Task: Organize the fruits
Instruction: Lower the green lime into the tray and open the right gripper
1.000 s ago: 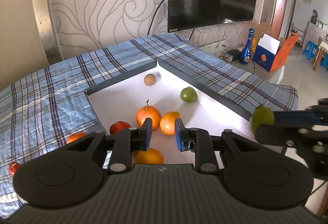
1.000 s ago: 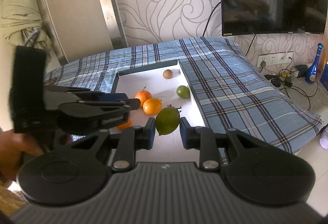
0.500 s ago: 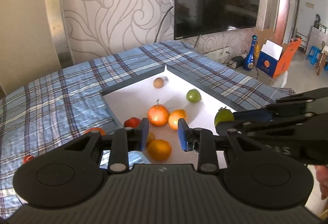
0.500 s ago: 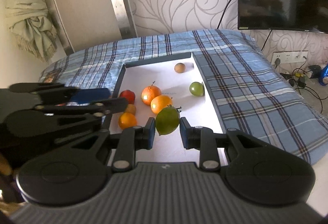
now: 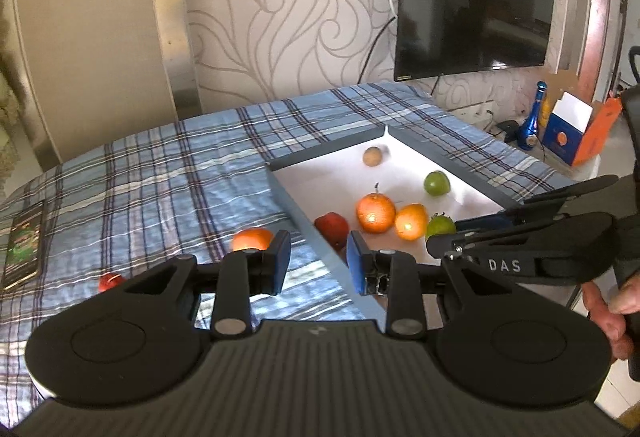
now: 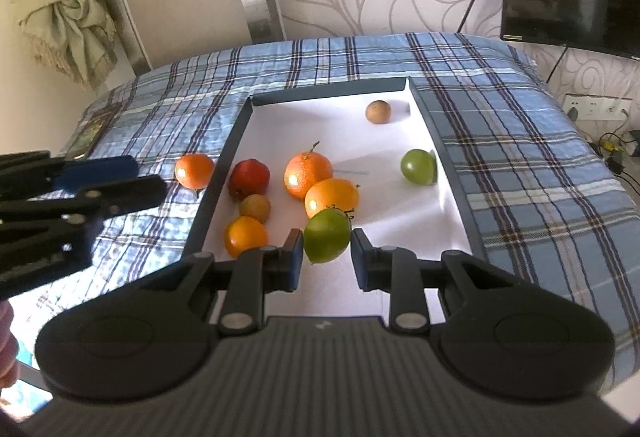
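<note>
Fruits lie partly sorted: the shallow tray (image 6: 224,173), dark-rimmed with a white floor, rests on a plaid-covered bed (image 6: 520,165). Inside it sit a red fruit (image 6: 249,177), a stemmed orange (image 6: 308,175), a second orange (image 6: 332,197), a small brown fruit (image 6: 255,207), a near orange (image 6: 245,235), a far brown fruit (image 6: 377,111) and a green fruit (image 6: 419,167) against the right wall. The right gripper (image 6: 326,261) has its jaws clamped on a green citrus (image 6: 327,235), held over the tray's near end. The left gripper (image 5: 313,263) hangs over the tray's left rim, jaws slightly parted with nothing between them. Outside the tray, just left of it, lie one orange (image 5: 253,239) and, nearer, a small red fruit (image 5: 111,281). A phone (image 5: 25,245) lies at the far left.
</note>
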